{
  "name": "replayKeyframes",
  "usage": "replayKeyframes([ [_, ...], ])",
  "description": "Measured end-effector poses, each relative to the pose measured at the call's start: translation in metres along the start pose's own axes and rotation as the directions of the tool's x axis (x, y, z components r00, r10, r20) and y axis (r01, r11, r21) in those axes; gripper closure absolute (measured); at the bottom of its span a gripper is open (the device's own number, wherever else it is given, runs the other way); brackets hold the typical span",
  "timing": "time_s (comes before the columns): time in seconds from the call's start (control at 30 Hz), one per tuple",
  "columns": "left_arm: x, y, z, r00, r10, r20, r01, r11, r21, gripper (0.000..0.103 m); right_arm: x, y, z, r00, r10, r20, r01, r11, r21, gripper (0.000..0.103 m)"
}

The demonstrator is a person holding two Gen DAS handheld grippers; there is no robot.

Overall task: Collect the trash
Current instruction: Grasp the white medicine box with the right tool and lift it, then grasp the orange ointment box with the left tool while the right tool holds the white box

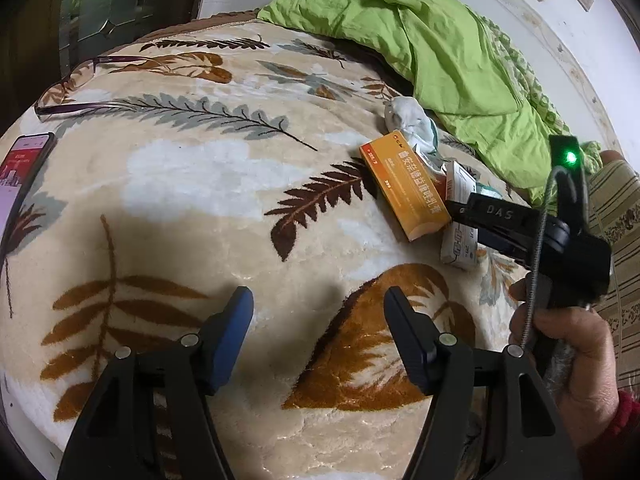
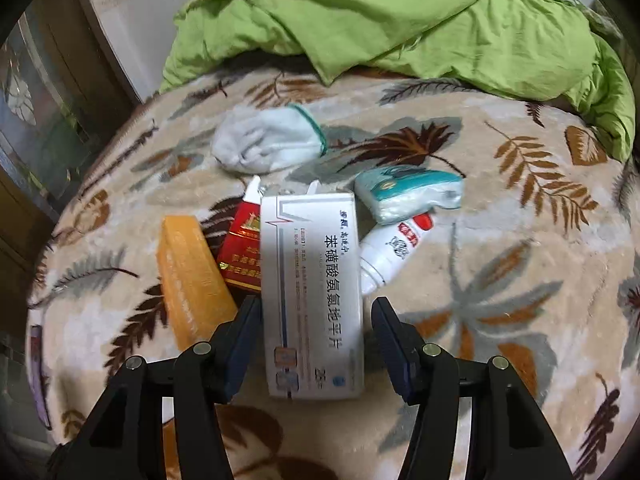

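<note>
A pile of litter lies on the leaf-patterned blanket (image 2: 500,240). In it are a white medicine box (image 2: 316,264), an orange box (image 2: 188,276), a red cigarette pack (image 2: 244,252), a white bottle with a red cap (image 2: 388,252) and a teal tissue pack (image 2: 408,194). My right gripper (image 2: 316,306) stands open astride the near half of the white box, with a small gap at the right pad. The box lies flat on the blanket. My left gripper (image 1: 319,300) hovers open over bare blanket, left of the orange box (image 1: 404,188), with nothing between its fingers. A hand holds the right gripper (image 1: 464,220) over the pile.
A white glove with green trim (image 2: 268,144) lies behind the pile. A crumpled green duvet (image 2: 400,20) covers the far side of the bed. Spectacles (image 1: 80,107) and a lit phone (image 1: 20,176) rest near the bed's left edge. A wall lies beyond.
</note>
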State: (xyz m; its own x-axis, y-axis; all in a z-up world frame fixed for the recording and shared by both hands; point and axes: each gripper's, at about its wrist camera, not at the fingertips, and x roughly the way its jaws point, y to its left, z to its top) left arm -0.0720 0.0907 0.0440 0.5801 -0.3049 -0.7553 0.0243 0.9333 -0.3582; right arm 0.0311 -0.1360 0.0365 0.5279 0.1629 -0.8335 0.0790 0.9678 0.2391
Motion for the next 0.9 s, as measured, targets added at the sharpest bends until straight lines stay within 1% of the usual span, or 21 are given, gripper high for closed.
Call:
replayKeyframes([
  [0.03, 0.000, 0.000, 0.000, 1.000, -0.002, -0.002, 0.002, 1.000, 0.001, 0.036, 0.002, -0.002, -0.001, 1.000, 0.008, 0.000, -0.008, 1.000, 0.006, 0.043],
  [0.07, 0.000, -0.001, 0.000, 1.000, -0.005, -0.004, 0.005, 1.000, 0.002, 0.035, 0.002, -0.006, -0.003, 1.000, 0.016, 0.001, -0.016, 1.000, 0.018, 0.047],
  [0.17, 0.002, -0.003, 0.000, 1.000, -0.021, -0.016, 0.021, 1.000, 0.005, 0.034, -0.010, -0.024, -0.013, 0.998, 0.054, 0.039, -0.057, 0.995, 0.086, 0.048],
  [0.27, 0.006, -0.009, 0.003, 0.998, -0.054, -0.032, 0.055, 0.998, 0.006, 0.034, -0.034, -0.036, -0.031, 0.994, 0.081, 0.070, -0.089, 0.988, 0.129, 0.048],
  [0.33, 0.011, -0.015, 0.011, 0.996, -0.073, -0.047, 0.073, 0.997, 0.010, 0.034, -0.056, -0.041, -0.050, 0.990, 0.093, 0.105, -0.108, 0.984, 0.145, 0.048],
  [0.43, 0.021, -0.022, 0.028, 0.990, -0.126, -0.067, 0.125, 0.992, -0.030, 0.033, -0.084, -0.046, -0.074, 0.982, 0.103, 0.159, -0.130, 0.977, 0.168, 0.048],
  [0.5, 0.035, -0.028, 0.042, 0.984, -0.155, -0.089, 0.150, 0.987, -0.053, 0.033, -0.098, -0.049, -0.085, 0.975, 0.107, 0.195, -0.143, 0.973, 0.183, 0.048],
  [0.57, 0.051, -0.032, 0.056, 0.975, -0.195, -0.110, 0.184, 0.978, -0.099, 0.033, -0.108, -0.051, -0.092, 0.969, 0.108, 0.224, -0.151, 0.971, 0.185, 0.048],
  [0.67, 0.070, -0.039, 0.070, 0.968, -0.219, -0.120, 0.202, 0.970, -0.137, 0.033, -0.113, -0.054, -0.097, 0.961, 0.122, 0.248, -0.170, 0.968, 0.184, 0.048],
  [0.8, 0.097, -0.049, 0.083, 0.963, -0.223, -0.152, 0.197, 0.966, -0.168, 0.033, -0.108, -0.059, -0.097, 0.961, 0.137, 0.238, -0.187, 0.962, 0.201, 0.048],
  [0.9, 0.113, -0.055, 0.089, 0.976, -0.159, -0.146, 0.137, 0.980, -0.145, 0.033, -0.108, -0.059, -0.096, 0.959, 0.142, 0.245, -0.193, 0.961, 0.197, 0.048],
])
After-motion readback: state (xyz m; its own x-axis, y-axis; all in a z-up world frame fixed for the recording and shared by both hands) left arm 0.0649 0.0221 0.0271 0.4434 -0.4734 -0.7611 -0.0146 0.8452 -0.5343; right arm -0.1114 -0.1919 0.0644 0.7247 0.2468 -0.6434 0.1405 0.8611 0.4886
